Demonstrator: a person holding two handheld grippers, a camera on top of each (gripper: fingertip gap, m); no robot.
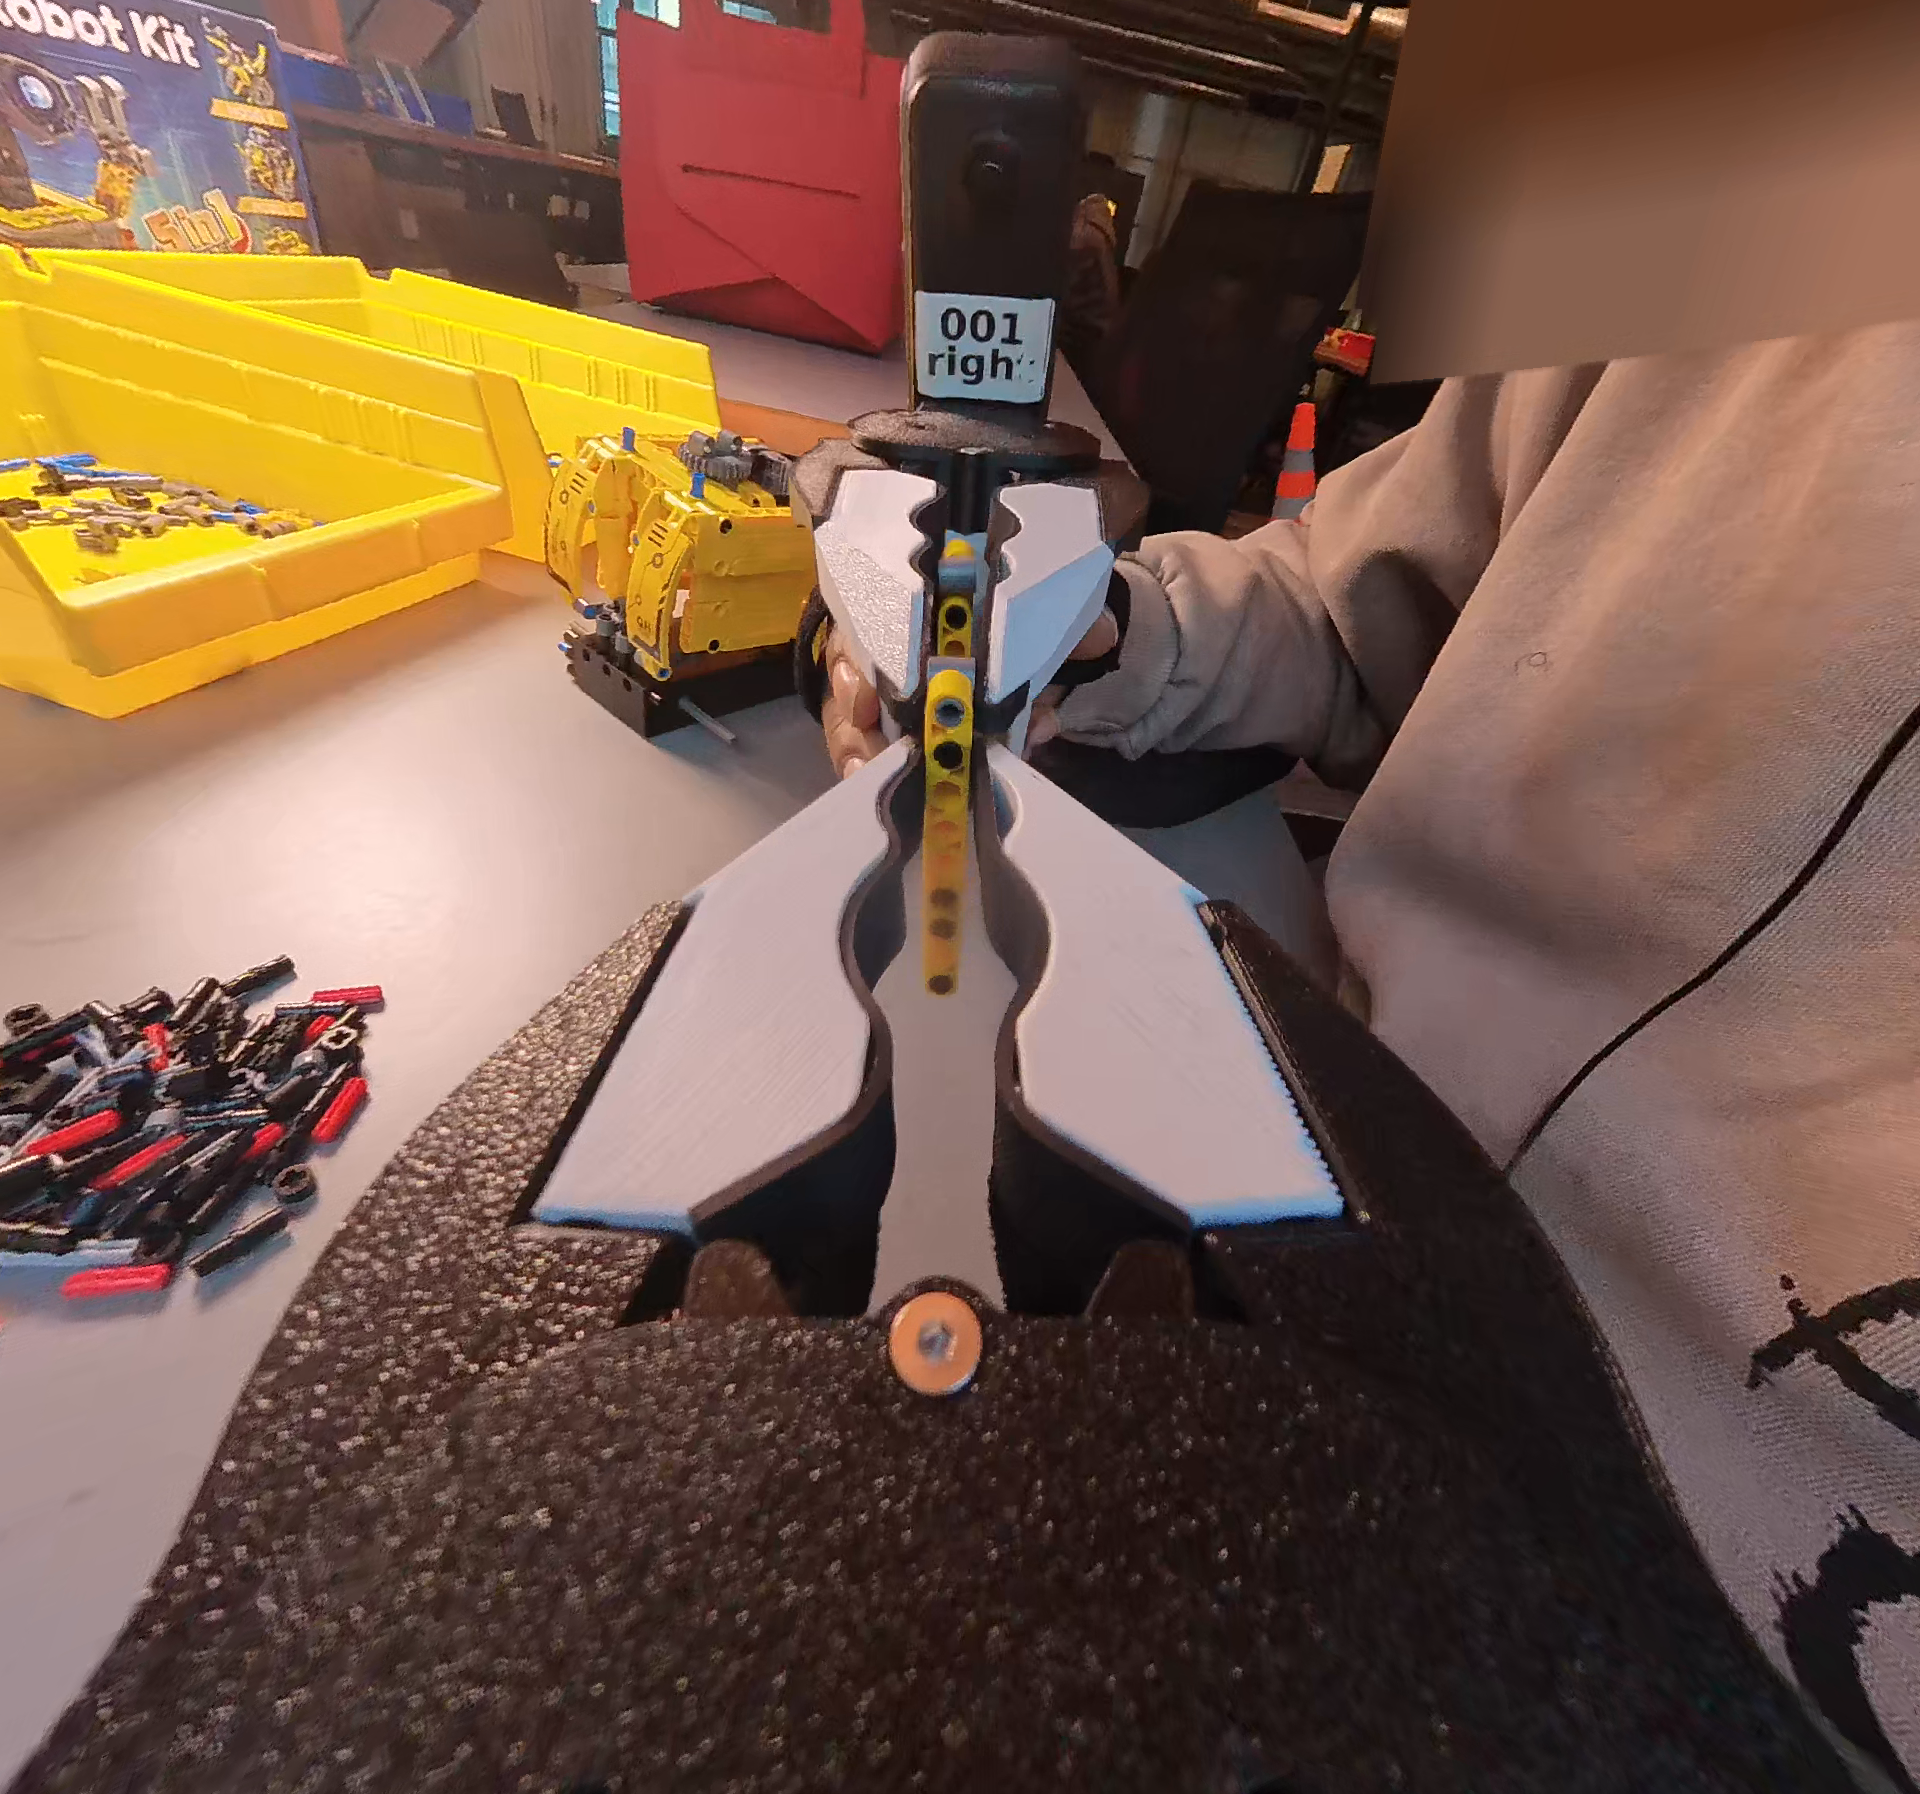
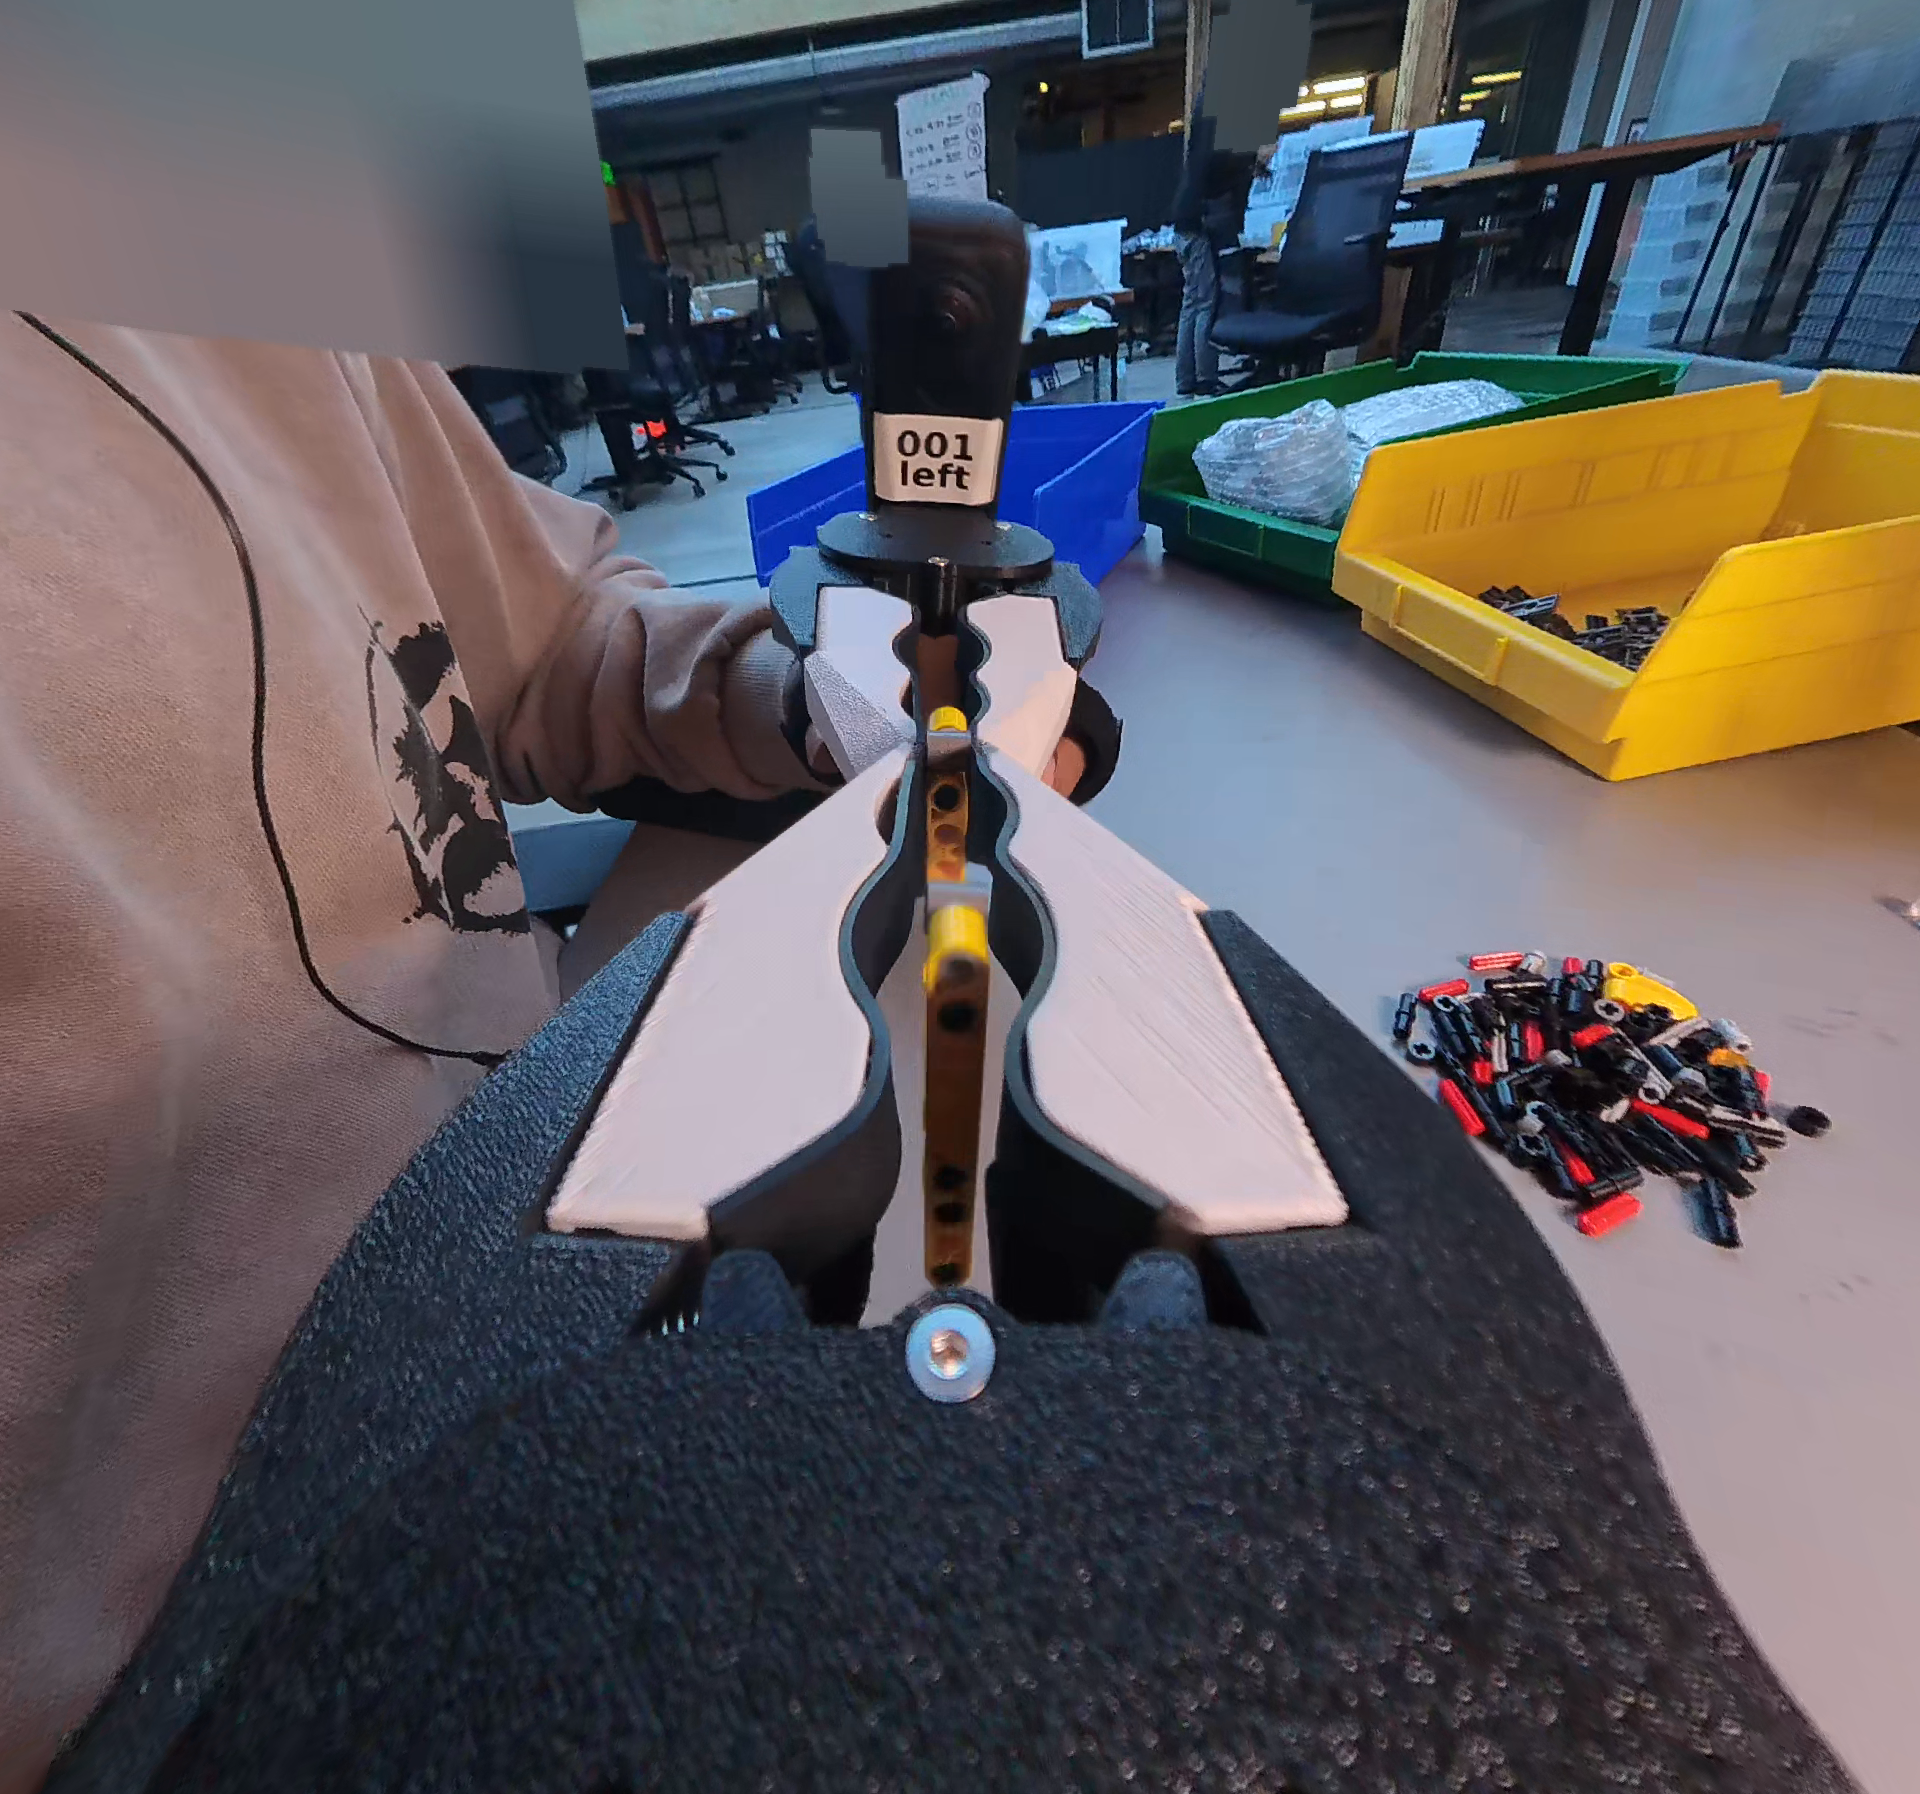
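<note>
The left gripper [image 1: 948,757] has its fingers clamped on a yellow perforated beam [image 1: 943,861] that runs back between them toward the camera. Facing it tip to tip at 12 o'clock, the right gripper [image 1: 954,643] pinches a second yellow beam [image 1: 954,614]; the two beams meet end to end where the tips come together. In the right wrist view, that second beam [image 2: 951,1069] lies lengthwise between the closed fingers [image 2: 1143,1017], with a grey connector [image 2: 956,877] near the tips. On the grey counter [image 1: 364,809], a pile of black and red pins [image 1: 166,1121] lies at 9 o'clock, a yellow built model [image 1: 675,560] and a yellow bin [image 1: 260,456] at 10 o'clock.
</note>
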